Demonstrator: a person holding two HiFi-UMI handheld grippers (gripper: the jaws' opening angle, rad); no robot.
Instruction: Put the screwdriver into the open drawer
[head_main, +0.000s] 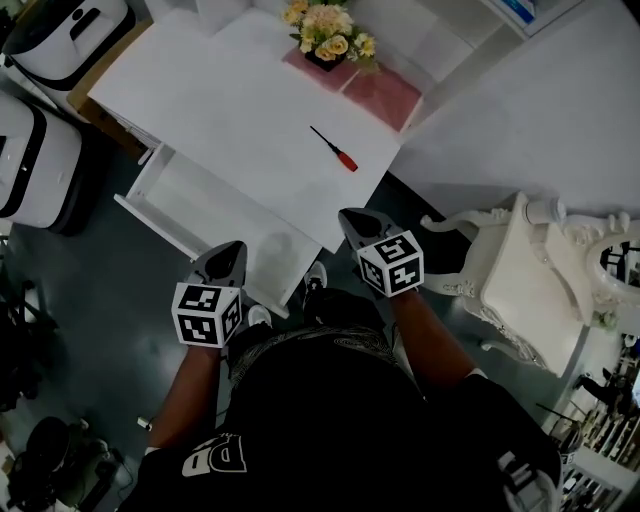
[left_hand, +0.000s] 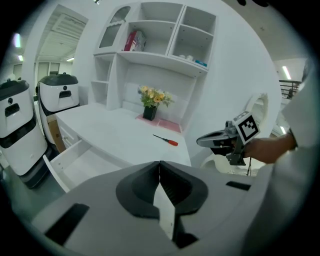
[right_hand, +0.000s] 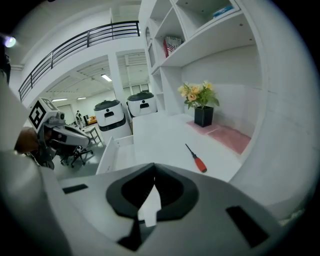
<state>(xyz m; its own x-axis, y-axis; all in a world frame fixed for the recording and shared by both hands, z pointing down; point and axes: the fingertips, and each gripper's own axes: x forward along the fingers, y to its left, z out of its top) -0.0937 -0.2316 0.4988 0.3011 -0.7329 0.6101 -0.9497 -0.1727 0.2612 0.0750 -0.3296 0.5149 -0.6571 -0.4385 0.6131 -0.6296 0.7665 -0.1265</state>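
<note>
Head view: the screwdriver (head_main: 333, 149) lies flat on the white surface (head_main: 230, 100), touching neither tool, with its red handle toward 4 o'clock and its dark shaft toward 10 o'clock; the handle is near the surface's right edge; the open drawer (head_main: 215, 215) juts out at about 8 o'clock from it, with nothing showing inside; the left tool (head_main: 236, 247) appears over the drawer's front rim, and the right tool (head_main: 346, 213) hangs at 6 o'clock of the screwdriver, well apart from it. Left gripper view: this tool's jaws meet with nothing between them; the screwdriver sits at 12 o'clock beyond them, the drawer at 10 o'clock, the right tool at 3 o'clock. Right gripper view: these jaws are likewise pressed together and empty; the screwdriver lies ahead at 1 o'clock, the drawer at 11 o'clock. The main risk, as I judge it, is arriving with the jaws not parted; a closed tip would shove the round handle, which would likely roll on the smooth surface and, so near the edge at 3 o'clock, could drop to the floor; a pinch on the thin shaft rather than the handle may let it swing or slip in the carry; letting go early could land it on the surface's lip or the drawer's wall rather than inside; the left tool, so near the drawer, could bump it.
</note>
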